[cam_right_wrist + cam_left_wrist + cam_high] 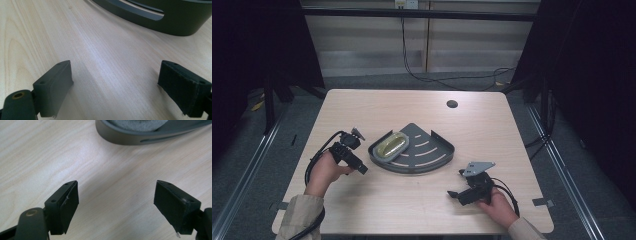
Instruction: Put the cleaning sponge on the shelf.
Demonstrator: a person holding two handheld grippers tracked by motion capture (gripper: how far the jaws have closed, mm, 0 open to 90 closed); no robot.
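Left claw [116, 202] and right claw [115, 87] wide apart, empty.

lab | black curtains [597, 75], metal frame rail [412, 12] (recording rig)

Wooden table [362, 107], grey floor [572, 165], dark curtains [592, 60]

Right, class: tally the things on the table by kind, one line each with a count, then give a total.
Grippers: 2, the left gripper and the right gripper, both with jaws apart
Dark grey corner tray: 1
Yellowish oval object in the tray: 1
Total: 4
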